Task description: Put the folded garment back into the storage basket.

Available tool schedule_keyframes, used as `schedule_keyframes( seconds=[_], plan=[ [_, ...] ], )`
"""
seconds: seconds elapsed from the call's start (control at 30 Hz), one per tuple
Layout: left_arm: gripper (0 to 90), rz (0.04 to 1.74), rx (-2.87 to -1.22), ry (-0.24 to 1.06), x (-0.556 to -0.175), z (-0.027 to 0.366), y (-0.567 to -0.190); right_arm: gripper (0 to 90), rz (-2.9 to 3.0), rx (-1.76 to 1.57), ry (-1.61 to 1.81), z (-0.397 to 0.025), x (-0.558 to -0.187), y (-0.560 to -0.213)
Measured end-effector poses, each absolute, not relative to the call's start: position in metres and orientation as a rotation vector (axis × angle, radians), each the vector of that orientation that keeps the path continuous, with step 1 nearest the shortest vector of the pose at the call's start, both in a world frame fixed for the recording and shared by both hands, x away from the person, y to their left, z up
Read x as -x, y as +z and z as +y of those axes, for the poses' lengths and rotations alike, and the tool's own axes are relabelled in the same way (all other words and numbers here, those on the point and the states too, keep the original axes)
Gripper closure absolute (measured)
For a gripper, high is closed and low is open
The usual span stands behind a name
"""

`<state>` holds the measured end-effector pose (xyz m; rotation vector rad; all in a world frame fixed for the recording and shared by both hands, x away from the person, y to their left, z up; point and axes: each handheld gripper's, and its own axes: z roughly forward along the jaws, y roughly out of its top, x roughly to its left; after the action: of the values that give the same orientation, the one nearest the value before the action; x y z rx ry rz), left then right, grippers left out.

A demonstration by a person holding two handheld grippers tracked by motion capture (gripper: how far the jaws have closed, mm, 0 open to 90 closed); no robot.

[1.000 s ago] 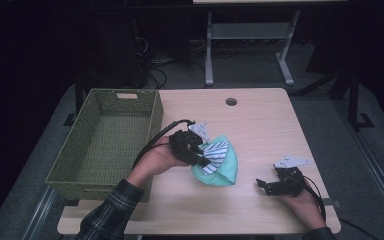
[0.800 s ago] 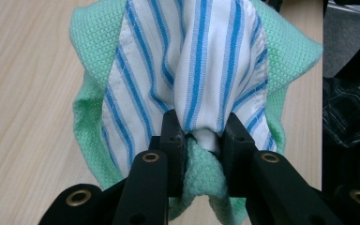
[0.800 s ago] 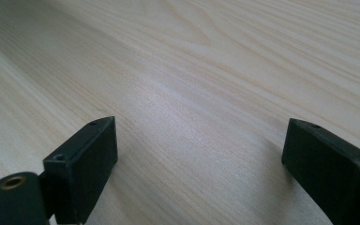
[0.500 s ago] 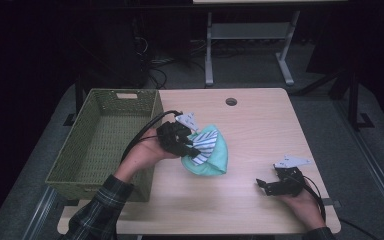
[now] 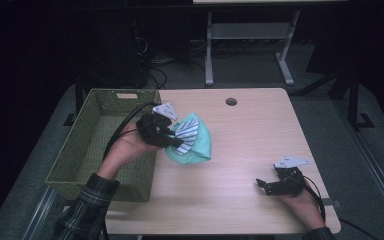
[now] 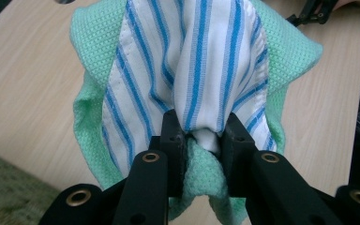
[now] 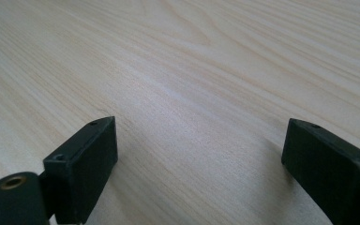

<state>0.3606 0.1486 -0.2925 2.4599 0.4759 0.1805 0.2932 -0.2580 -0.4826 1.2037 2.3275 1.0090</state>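
Beside the wicker basket [image 5: 102, 145], at the table's [image 5: 250, 130] nine o'clock, the left gripper [image 5: 166, 137] is carrying two bunched cloths [image 5: 192, 140], jaws clamped on them, not yet binned; the right gripper [image 5: 265, 185] is resting at five o'clock, jaws apart.

A dim lab or office workroom: a pale wooden counter [image 5: 250, 145] with a cable hole [image 5: 231, 101], grey carpet [image 5: 325, 105], tangled cables [image 5: 172, 62], a metal desk frame [image 5: 250, 45] behind.
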Motion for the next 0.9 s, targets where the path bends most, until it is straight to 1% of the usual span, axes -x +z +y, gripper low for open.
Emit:
schedule_keyframes(
  seconds=[0.53, 0.9],
  plan=[
    [74.0, 0.638, -2.399, 0.278, -0.364, 0.199, -0.278, 10.1, 2.323, -1.21, 1.008, -0.258, -0.293, -0.483],
    [74.0, 0.781, -2.353, 0.326, -0.366, 0.235, -0.277, 10.2, 2.323, -1.21, 1.008, -0.258, -0.293, -0.483]
  ],
)
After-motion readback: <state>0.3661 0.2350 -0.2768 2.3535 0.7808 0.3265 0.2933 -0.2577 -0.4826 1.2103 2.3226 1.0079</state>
